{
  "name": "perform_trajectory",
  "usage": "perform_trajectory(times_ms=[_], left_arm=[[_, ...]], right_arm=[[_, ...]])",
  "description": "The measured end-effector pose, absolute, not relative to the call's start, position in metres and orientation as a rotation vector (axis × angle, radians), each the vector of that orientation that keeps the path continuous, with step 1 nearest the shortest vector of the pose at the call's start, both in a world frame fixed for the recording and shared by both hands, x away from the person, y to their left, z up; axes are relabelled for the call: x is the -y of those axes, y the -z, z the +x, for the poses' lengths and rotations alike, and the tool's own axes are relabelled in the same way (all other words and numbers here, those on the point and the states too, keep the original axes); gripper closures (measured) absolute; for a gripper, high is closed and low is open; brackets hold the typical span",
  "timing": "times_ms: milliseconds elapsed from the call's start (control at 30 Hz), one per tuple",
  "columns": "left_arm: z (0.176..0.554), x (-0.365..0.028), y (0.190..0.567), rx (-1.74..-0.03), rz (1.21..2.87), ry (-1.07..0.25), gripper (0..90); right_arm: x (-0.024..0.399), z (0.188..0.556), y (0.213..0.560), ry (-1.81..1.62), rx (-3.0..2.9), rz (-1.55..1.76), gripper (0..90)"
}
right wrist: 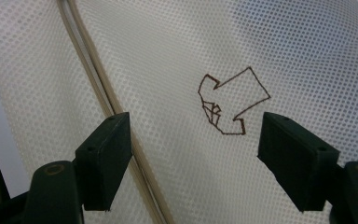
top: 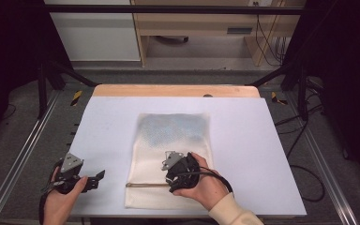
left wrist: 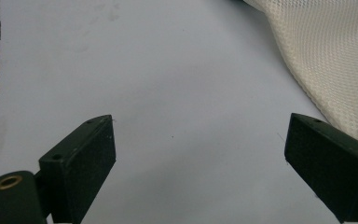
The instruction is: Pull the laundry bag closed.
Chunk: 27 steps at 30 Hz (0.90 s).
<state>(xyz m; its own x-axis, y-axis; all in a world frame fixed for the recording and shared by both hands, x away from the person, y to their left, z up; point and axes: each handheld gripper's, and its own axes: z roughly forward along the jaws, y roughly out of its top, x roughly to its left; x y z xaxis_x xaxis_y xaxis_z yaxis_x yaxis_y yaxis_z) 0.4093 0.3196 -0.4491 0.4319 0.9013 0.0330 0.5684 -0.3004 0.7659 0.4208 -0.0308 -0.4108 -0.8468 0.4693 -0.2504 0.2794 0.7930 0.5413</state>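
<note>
Your right gripper point(top: 171, 180) hung over the mesh bag point(top: 171, 140), above the bag's near end and beside its zipper point(top: 145, 185). In the right gripper view, its jaws stood well apart, a good way short of their widest, with nothing clamped between them. The fingertips point(right wrist: 105, 161) hovered over the weave; whether they touched the cloth could not be told. One jaw sat just over the zipper point(right wrist: 98, 88), the other beside a brown stitched mark point(right wrist: 230, 102) on the bag. The mark lay in the gap between the jaws, a little toward the far side.

Your left gripper point(top: 91, 180) sat to the left of the bag, well apart from its left edge, over the white table top point(top: 262, 154). Its jaws were wide open and empty. In the left gripper view, bare table top point(left wrist: 168, 93) showed between them, and the bag's edge point(left wrist: 335, 60) ran close past one jaw.

The bag itself lay flat at the middle of the table top, long side running away from you, zipper end nearest you. A bluish patch point(top: 173, 129) showed through the mesh at the bag's far end.
</note>
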Motion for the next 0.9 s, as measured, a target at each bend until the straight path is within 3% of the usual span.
perform_trajectory(times_ms=[333,700,900], left_arm=[[0.410,-0.321,0.449,-1.238,2.008,-0.603,9.4],[0.411,-0.335,0.446,-1.287,1.945,-0.607,10.1],[0.412,-0.342,0.445,-1.312,1.921,-0.613,10.1]], right_arm=[[0.006,0.428,0.405,-0.647,-2.684,0.501,36.7],[-0.026,0.423,0.408,-0.685,-2.804,0.385,55.6],[-0.039,0.424,0.408,-0.678,-2.835,0.340,61.2]])
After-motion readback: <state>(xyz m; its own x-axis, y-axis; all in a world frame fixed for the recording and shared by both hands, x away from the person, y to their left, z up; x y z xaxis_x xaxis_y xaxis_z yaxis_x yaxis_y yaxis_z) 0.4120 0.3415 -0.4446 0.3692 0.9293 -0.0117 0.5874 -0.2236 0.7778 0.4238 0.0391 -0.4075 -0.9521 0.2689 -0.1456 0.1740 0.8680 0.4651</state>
